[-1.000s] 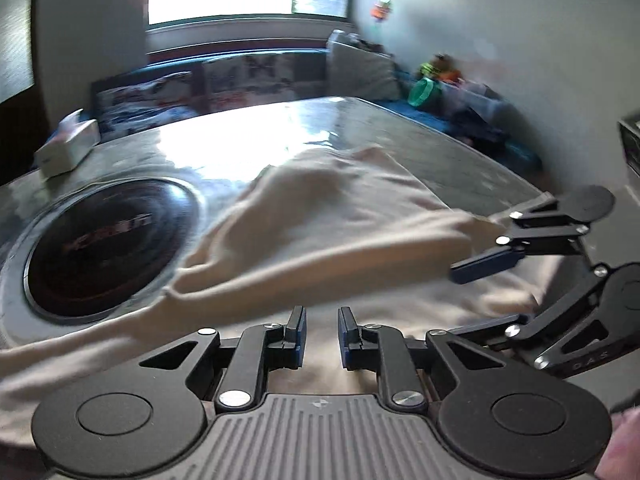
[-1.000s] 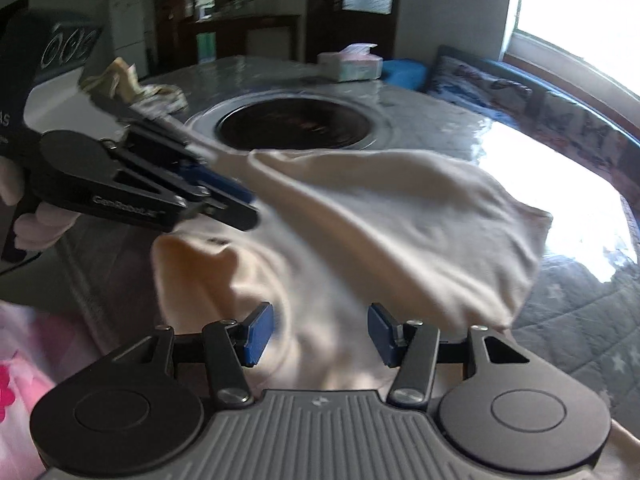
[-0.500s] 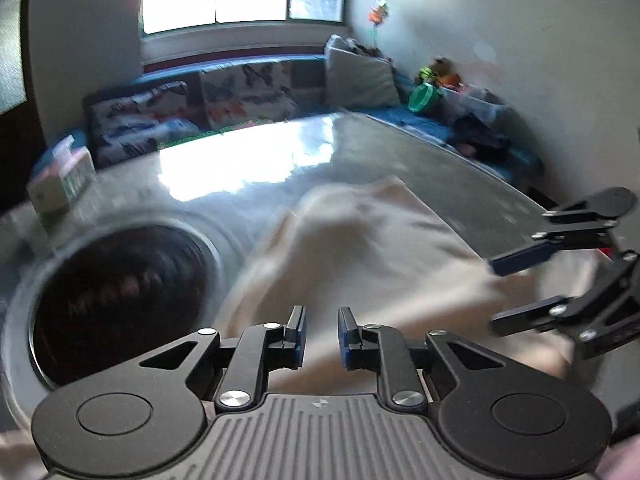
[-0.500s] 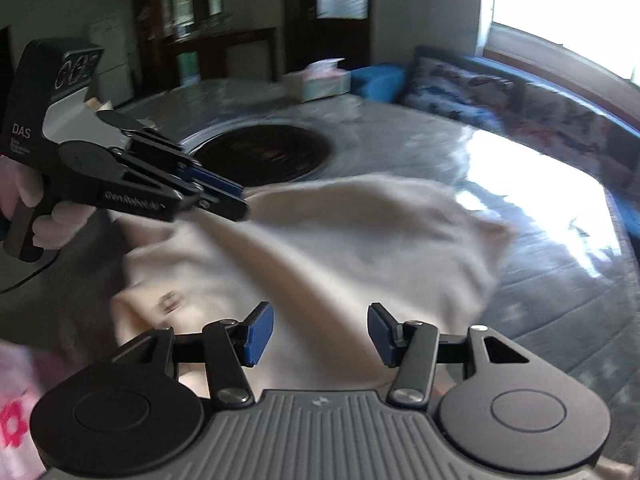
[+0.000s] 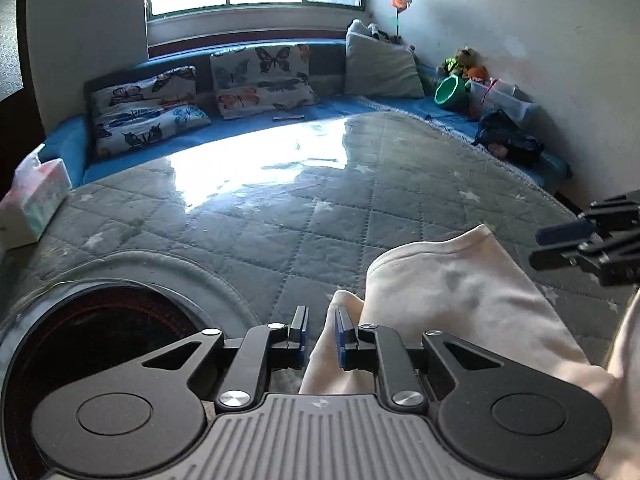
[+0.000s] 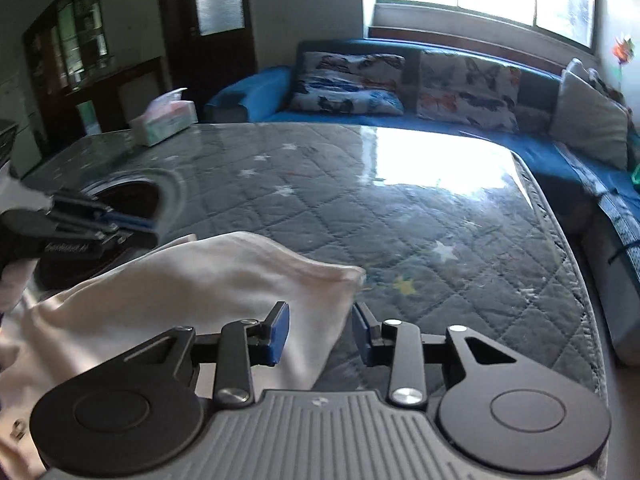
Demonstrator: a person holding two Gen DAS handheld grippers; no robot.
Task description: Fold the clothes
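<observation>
Left wrist view first. Cream cloth (image 5: 460, 300) bunched up low on the right, lying on the grey quilted cover (image 5: 280, 208) of the table. Big round dark hole (image 5: 100, 340) on the left, bare. Tissue box (image 5: 34, 200) far off at the left edge. Left gripper (image 5: 321, 332) nearly closed, with just a thin gap. Grey quilt peeking through that gap at the tips, so no pinch to be seen. Cloth edge poking up right against the right-hand pad, with more cloth passing under the fingers.

Right wrist view next. Same cloth heaped on the left, with one pointy corner reaching out over the quilt. Right gripper (image 6: 318, 332) not gripping, but jaws just been closing in. Cloth corner sitting between the two blue pads, not squeezed, with a small gap on the right side. Left gripper blurry at the left edge, just above the heap; too smeared to tell more.

Looks like the start of a fold: getting hold of two spots on the cloth edge. Nothing folded flat, going by the lumpy heap. Next move calls for a good squeeze on the corner with the right gripper, and a real pinch with the left one too. Then lifting both together and spreading the cloth flat on the bare quilt. Could slip out if pinched too near the edge.
</observation>
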